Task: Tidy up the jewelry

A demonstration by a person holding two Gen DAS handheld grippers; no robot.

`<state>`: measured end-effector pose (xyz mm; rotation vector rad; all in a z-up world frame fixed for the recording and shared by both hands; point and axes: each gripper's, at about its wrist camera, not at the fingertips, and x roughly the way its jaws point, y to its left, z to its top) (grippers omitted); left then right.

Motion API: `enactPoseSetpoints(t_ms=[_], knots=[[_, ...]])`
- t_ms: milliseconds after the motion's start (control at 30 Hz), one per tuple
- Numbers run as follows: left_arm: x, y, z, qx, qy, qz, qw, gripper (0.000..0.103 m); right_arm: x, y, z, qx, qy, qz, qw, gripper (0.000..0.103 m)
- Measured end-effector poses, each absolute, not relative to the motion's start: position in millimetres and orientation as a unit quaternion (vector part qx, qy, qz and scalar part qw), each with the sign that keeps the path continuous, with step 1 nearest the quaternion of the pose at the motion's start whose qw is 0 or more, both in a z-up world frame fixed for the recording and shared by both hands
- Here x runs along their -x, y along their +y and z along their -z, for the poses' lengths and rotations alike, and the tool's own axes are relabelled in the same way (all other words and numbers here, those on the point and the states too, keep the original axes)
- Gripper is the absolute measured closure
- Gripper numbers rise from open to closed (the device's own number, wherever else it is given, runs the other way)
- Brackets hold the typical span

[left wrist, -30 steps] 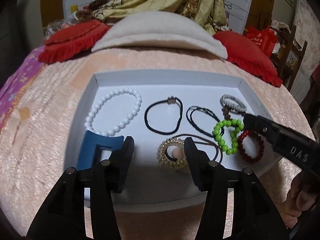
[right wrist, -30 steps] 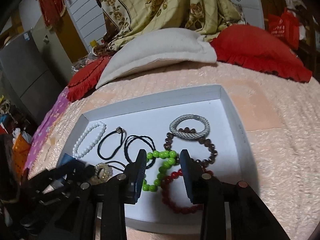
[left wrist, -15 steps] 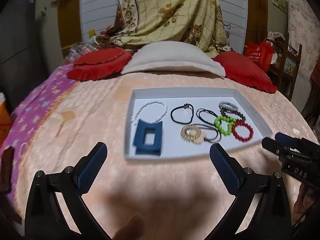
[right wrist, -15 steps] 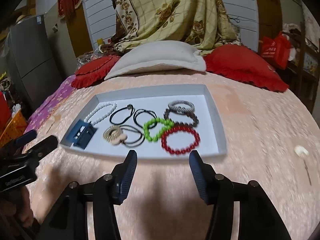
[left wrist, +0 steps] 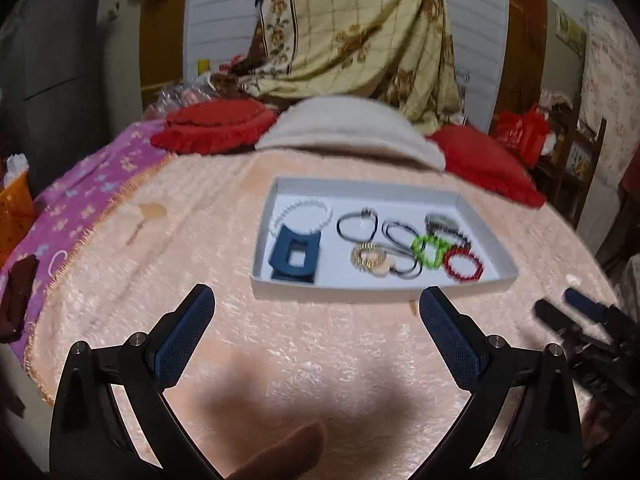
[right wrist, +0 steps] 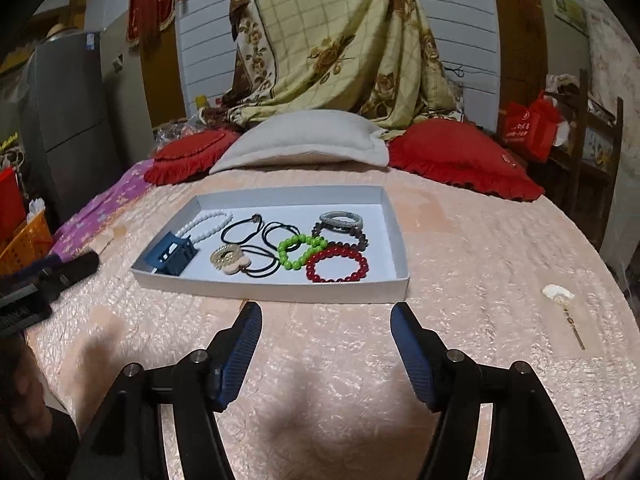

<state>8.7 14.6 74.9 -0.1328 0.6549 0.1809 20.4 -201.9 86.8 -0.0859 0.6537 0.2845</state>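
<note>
A plush, crinkled peach cloth bedspread (right wrist: 460, 280) is covering the bed, looking rough and slightly shiny. The white tray (right wrist: 280, 290) is looking like matt cardboard. Inside it, the red bead bracelet (right wrist: 337, 266) and green bead bracelet (right wrist: 298, 253) are gleaming glossy, the white bead bracelet (right wrist: 206, 224) is showing a smooth sheen, and the blue hair clip (right wrist: 172, 254) is looking like smooth plastic. The right gripper (right wrist: 326, 344) is showing matt black plastic with ribbed blue pads (right wrist: 240, 354).
</note>
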Motion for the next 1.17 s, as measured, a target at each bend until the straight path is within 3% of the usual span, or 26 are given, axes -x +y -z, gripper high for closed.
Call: enactPoseSetpoints(t_ms=[133,533,1167], knots=[[-20.1,2.6,-59.4,0.023,0.353,-0.116,0.928,0.000,-25.3,-203.1,-84.9,0.033,0.327,-0.128,0.936,0.038],[-21.8,14.6,-45.4,0.039,0.389,-0.124,0.912,0.000,-29.0,-190.1,-76.9,0.053,0.343,-0.127,0.929,0.038],[-19.6,5.2,-47.5,0.022,0.378,-0.119,0.918,0.001,-29.9,-182.0,-74.0,0.067,0.345,-0.128,0.928,0.038]])
